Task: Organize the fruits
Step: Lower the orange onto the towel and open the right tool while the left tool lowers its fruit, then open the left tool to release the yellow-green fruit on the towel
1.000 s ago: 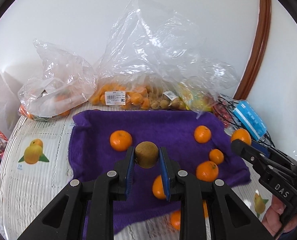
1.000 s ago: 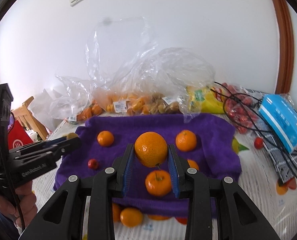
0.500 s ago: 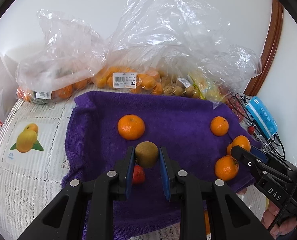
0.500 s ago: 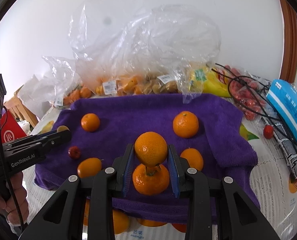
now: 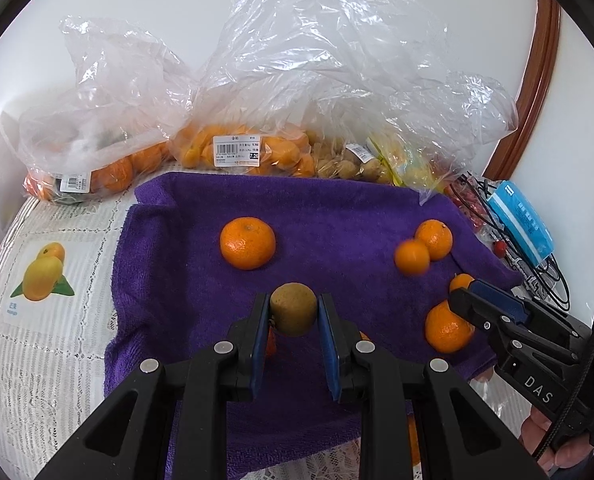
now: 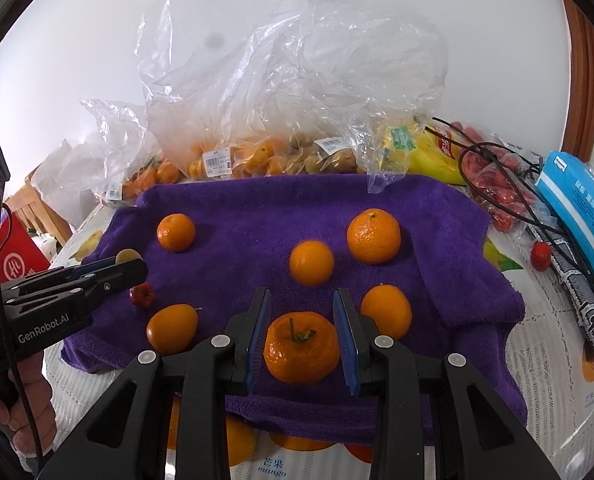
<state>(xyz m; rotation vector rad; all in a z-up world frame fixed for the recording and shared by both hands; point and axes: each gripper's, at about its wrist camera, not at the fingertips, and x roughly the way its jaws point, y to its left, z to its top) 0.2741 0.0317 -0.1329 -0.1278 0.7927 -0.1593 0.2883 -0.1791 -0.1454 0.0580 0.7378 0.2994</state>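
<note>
My left gripper [image 5: 293, 312] is shut on a brown kiwi [image 5: 293, 309] and holds it above the front of the purple towel [image 5: 337, 208]. It also shows in the right wrist view [image 6: 127, 266] at the left. My right gripper [image 6: 301, 328] is open, its jaws either side of a stemmed orange [image 6: 301, 348] that rests on the purple towel [image 6: 257, 208]. It also shows in the left wrist view [image 5: 463, 298] at the right. Several oranges lie on the towel, among them a large orange [image 5: 248, 243] at the middle left and an orange [image 6: 311, 262] just beyond my right gripper.
Clear plastic bags of oranges [image 5: 241, 152] and other fruit stand behind the towel. A small red fruit [image 6: 142, 295] lies at the towel's left. A blue packet [image 6: 577, 204] and black cables [image 6: 509, 184] lie at the right. More oranges [image 6: 237, 440] sit off the towel's front edge.
My right gripper has opened; the orange it held now lies on the towel beyond it. Both grippers moved forward and lower over the towel. The left still holds the kiwi.
</note>
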